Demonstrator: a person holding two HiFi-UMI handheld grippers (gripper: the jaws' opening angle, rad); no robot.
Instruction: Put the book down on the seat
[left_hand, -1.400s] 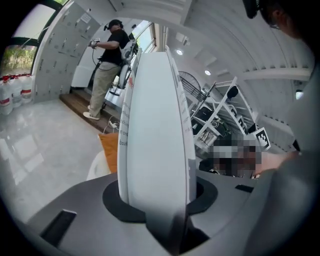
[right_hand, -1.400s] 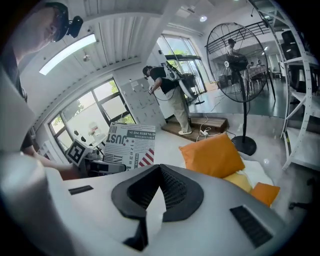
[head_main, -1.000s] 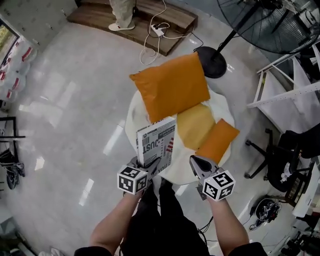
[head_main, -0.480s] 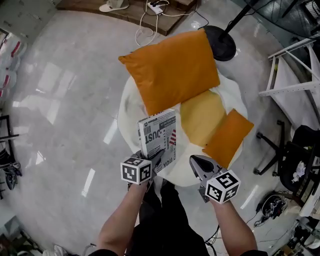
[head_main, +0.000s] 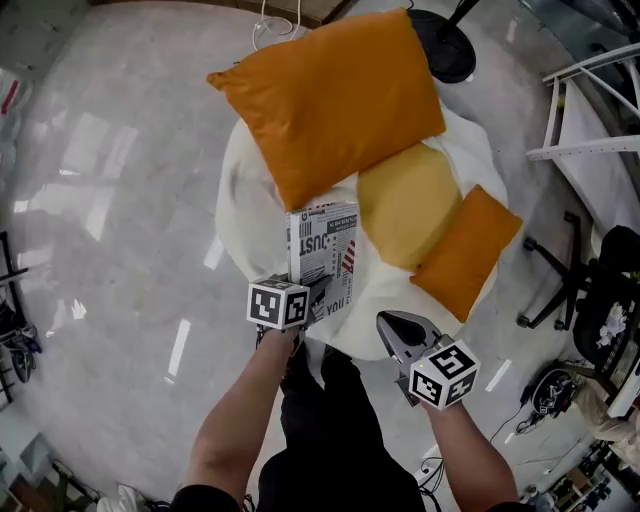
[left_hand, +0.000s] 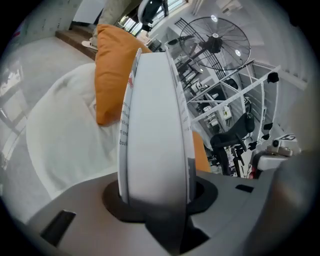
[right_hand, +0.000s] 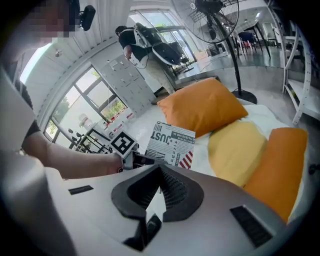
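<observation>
The book (head_main: 322, 255), white with black print and red stripes, stands upright over the near edge of the round white seat (head_main: 250, 220). My left gripper (head_main: 316, 296) is shut on its lower end. In the left gripper view the book (left_hand: 155, 125) fills the middle, its edge pinched between the jaws of the left gripper (left_hand: 155, 200), with the seat (left_hand: 65, 130) below. My right gripper (head_main: 386, 321) hangs to the right by the seat's front edge, shut and empty. From the right gripper (right_hand: 159, 172) the book (right_hand: 170, 142) shows ahead.
On the seat lie a large orange cushion (head_main: 330, 95), a yellow cushion (head_main: 408, 205) and a small orange cushion (head_main: 465, 250). A fan's black base (head_main: 445, 55) stands behind the seat. A white rack (head_main: 590, 100) and a black office chair (head_main: 600, 290) are at the right.
The seat and cushions have come closer and lower in the head view. The left gripper has carried the book forward over the seat's near edge. The right gripper has kept its place.
</observation>
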